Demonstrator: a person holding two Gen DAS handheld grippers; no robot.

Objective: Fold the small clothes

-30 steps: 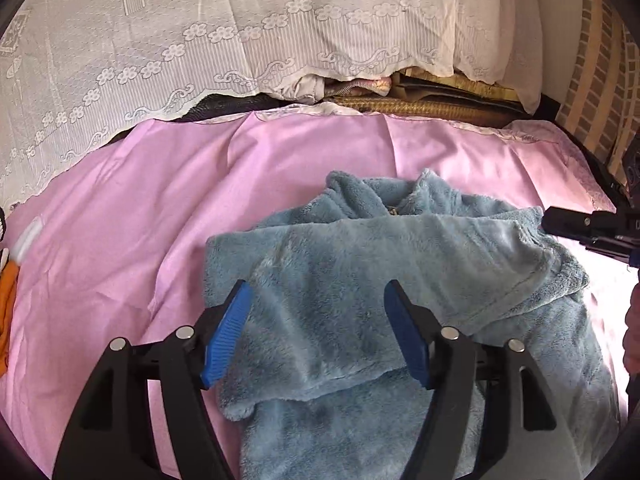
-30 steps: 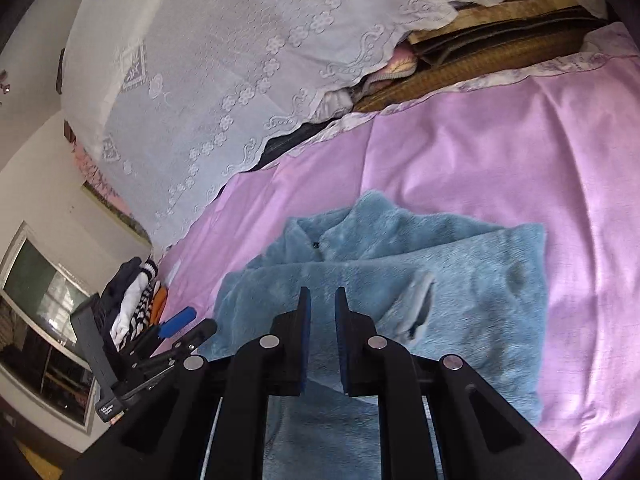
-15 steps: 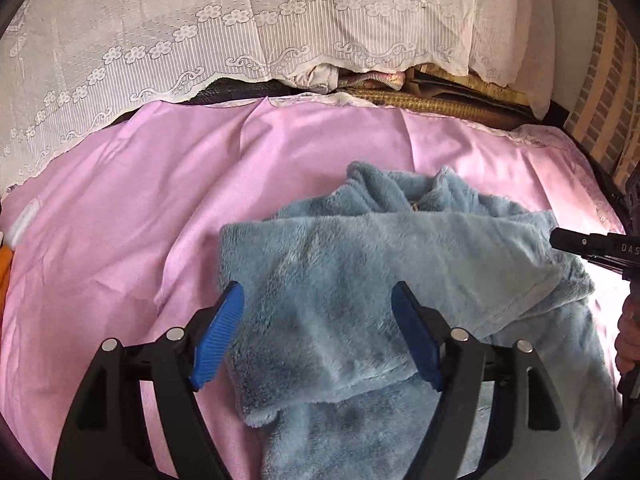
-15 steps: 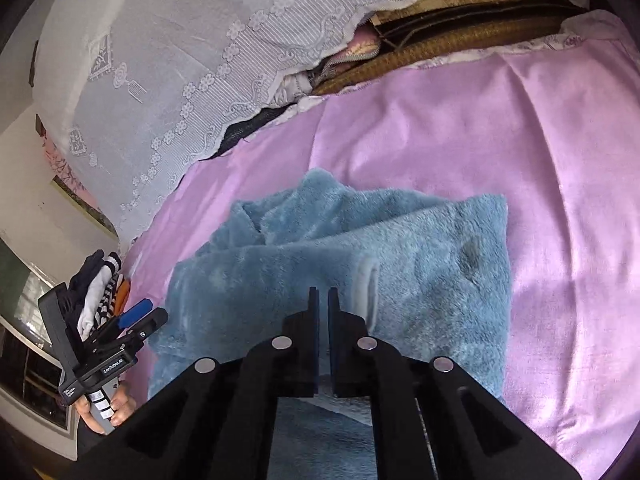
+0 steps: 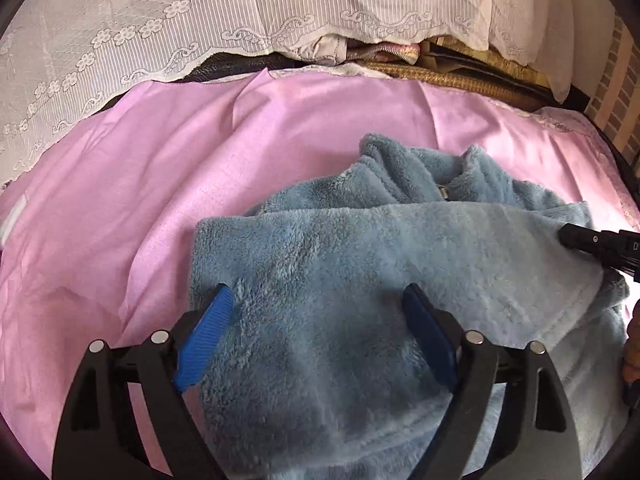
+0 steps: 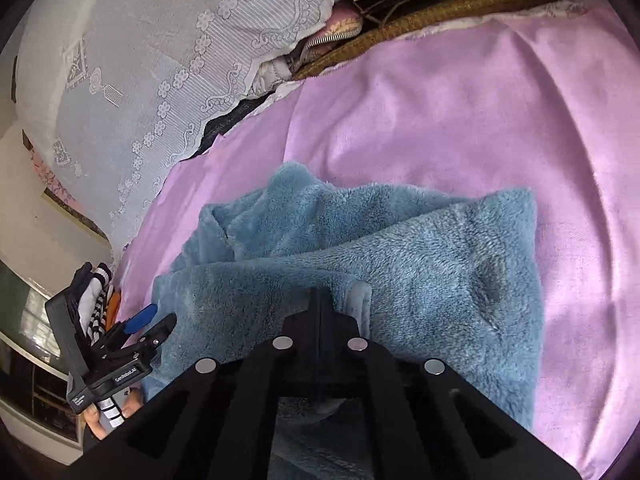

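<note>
A pink sheet [image 5: 168, 184] covered the bed, and a white lace cloth [image 5: 168, 20] hung over piled bedding at its far edge. Brick wall [image 5: 616, 92] showed at the right of the left wrist view; a window [image 6: 24, 320] at the left of the right wrist view. The blue fleece garment [image 5: 360, 280] lay partly folded in the middle of the sheet, collar toward the lace. The left hand-held gripper [image 5: 318, 312] hovered over the garment's left edge, its jaws opening, fleece lying between the blue pads but unpinched. The right hand-held gripper [image 6: 320, 300] was clenched tight beside a sleeve cuff [image 6: 358, 300]; whether it pinched fleece I could not tell.
</note>
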